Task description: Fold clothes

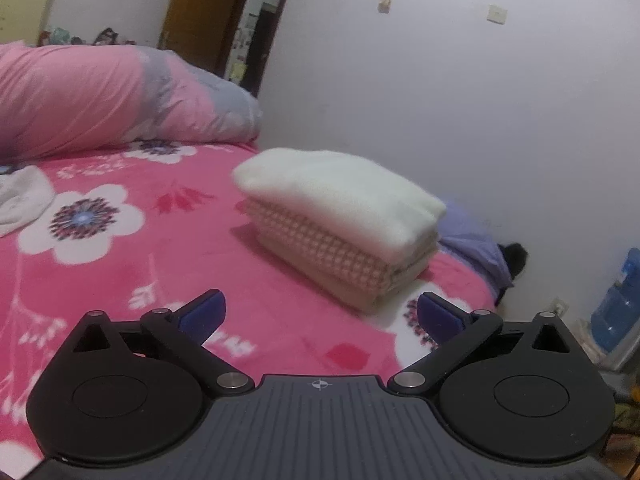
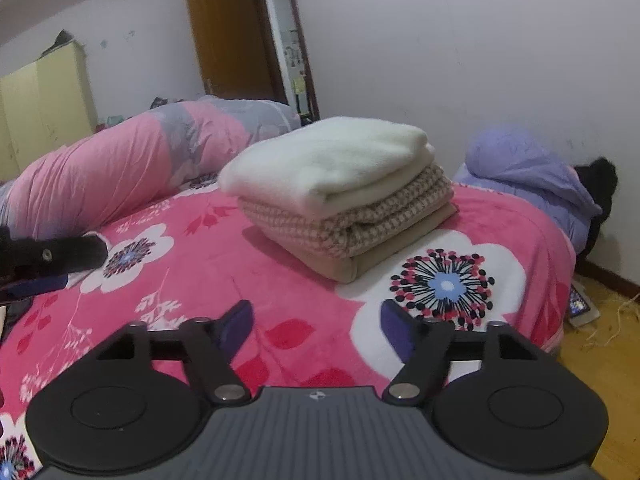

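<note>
Left wrist view looks across a bed covered by a pink blanket (image 1: 192, 240) with large white flowers. The left gripper (image 1: 320, 314) hangs above the blanket with its two blue-padded fingers (image 1: 202, 312) spread wide apart and nothing between them. Ahead of it, near the far right edge of the bed, sits a stack of folded clothes: a cream sweater (image 1: 340, 196) lies on top of a checked garment (image 1: 324, 248), which rests on a plain beige layer touching the blanket. A rolled pink and grey quilt (image 1: 104, 96) lies along the far side of the bed, and a loose white cloth (image 1: 20, 200) sits at the left edge of the frame. A purple cloth (image 1: 472, 236) is bunched against the wall behind the stack, and a blue water jug (image 1: 620, 304) stands on the floor at the right.

From the right wrist view, the right gripper (image 2: 316, 324) also hovers over the blanket (image 2: 224, 256), fingers (image 2: 238, 326) parted and empty. The same stack stands just beyond it, sweater (image 2: 332, 156) uppermost, checked garment (image 2: 360, 216) beneath. Part of the left gripper (image 2: 48, 260) shows at the far left edge, low over the blanket. The quilt (image 2: 120, 176) lies behind, a yellow wardrobe (image 2: 44, 100) stands against the back wall, and a brown door (image 2: 228, 36) is open beyond the bed.
</note>
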